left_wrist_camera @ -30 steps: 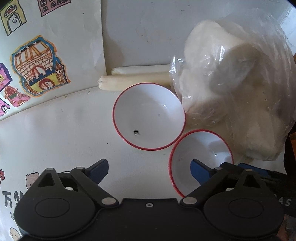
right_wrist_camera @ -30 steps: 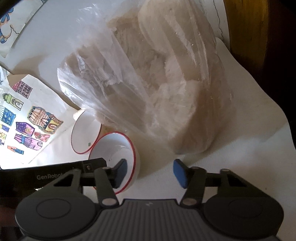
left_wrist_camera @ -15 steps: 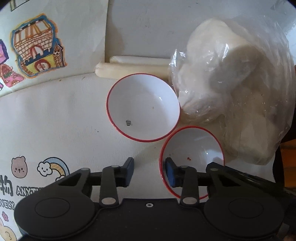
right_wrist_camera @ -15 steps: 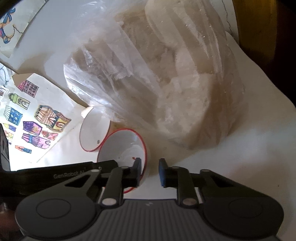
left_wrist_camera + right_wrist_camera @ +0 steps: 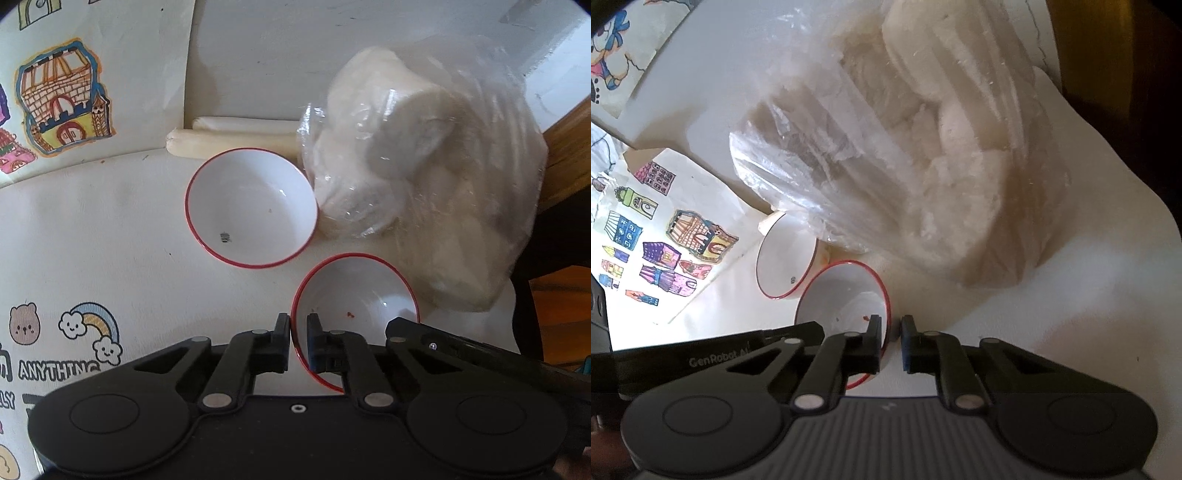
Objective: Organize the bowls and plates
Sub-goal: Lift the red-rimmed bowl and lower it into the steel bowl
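Left gripper (image 5: 298, 325) tilted steeply down, pinching the near-left rim of the nearer white red-rimmed bowl (image 5: 356, 295). Right gripper (image 5: 891, 326) angled down likewise, clamped on the same bowl's (image 5: 846, 295) right rim. Standing on the white table cover (image 5: 92, 229), just beside a second white red-rimmed bowl (image 5: 253, 206) farther left. Near rim hidden behind black gripper bodies. Clear plastic bag of white lumps (image 5: 424, 177) close on the right, contents blurred; pale rolls (image 5: 229, 142) behind, partly covered.

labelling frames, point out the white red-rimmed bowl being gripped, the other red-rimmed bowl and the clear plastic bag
gripped white red-rimmed bowl (image 5: 364, 291), left wrist view, inner wall
other white red-rimmed bowl (image 5: 255, 205), left wrist view, inside bottom
clear plastic bag (image 5: 424, 166), left wrist view, front face
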The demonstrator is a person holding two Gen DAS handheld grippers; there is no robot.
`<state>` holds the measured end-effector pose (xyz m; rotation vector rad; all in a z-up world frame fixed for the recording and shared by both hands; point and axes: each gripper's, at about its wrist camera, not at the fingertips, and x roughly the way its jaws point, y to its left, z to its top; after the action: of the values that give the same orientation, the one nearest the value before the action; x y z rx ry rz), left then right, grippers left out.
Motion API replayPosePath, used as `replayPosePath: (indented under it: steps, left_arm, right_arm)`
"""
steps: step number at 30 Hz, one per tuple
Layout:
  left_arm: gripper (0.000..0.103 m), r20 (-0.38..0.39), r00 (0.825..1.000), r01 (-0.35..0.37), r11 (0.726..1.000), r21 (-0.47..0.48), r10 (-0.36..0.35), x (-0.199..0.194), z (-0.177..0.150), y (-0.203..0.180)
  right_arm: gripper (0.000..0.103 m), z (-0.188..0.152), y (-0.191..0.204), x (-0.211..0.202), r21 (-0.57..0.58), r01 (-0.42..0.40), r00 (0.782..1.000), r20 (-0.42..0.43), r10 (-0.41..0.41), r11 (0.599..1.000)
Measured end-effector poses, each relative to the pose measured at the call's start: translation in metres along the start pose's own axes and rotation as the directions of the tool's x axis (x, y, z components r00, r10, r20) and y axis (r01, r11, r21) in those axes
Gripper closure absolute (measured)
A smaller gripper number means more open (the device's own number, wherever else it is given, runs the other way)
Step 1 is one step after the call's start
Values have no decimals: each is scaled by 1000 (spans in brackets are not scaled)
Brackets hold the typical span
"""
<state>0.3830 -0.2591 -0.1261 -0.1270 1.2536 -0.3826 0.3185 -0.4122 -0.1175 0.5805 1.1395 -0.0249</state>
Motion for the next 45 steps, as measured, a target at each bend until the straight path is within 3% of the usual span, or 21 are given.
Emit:
replayPosePath:
  steps: [23,45]
  left_arm:
    - [94,41,992,121,993,5,-121,-58,-34,-21]
    - [94,-75,983,167,985,32,-165,-63,-85,-28]
  right_arm:
    - [92,-27,-10,-73,-31,-26,999,47,27,999]
    - [91,-77,-33,-106,-9,1,998,-55,-1,1000]
